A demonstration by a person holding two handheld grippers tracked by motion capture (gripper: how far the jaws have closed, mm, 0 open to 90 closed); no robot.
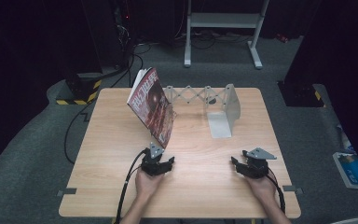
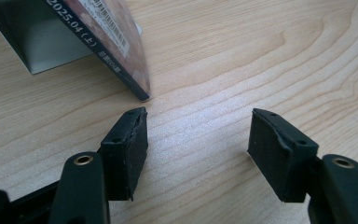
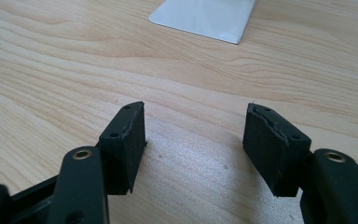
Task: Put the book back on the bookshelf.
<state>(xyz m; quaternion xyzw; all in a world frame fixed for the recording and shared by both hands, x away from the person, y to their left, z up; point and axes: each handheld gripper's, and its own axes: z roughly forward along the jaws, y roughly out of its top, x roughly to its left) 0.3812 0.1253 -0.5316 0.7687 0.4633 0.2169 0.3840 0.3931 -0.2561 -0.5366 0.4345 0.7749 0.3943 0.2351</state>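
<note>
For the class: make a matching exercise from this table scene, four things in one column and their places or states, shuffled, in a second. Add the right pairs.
Things:
1. magazine
2. metal bookend rack
3. left gripper
4. right gripper

Places or states:
A. open, near the table's right front
B. leaning, standing on its lower edge
C. open, just in front of the magazine's corner
D. at the table's far side, right of the magazine

Pairs: 1-B, 2-D, 3-C, 4-A

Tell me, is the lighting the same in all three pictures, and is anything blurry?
High view: the table is lit, the room behind nearly black, the magazine a little soft. Left gripper view: bright wood, the magazine's corner slightly blurred. Right gripper view: pale glare on the metal plate, the near jaws soft.
</note>
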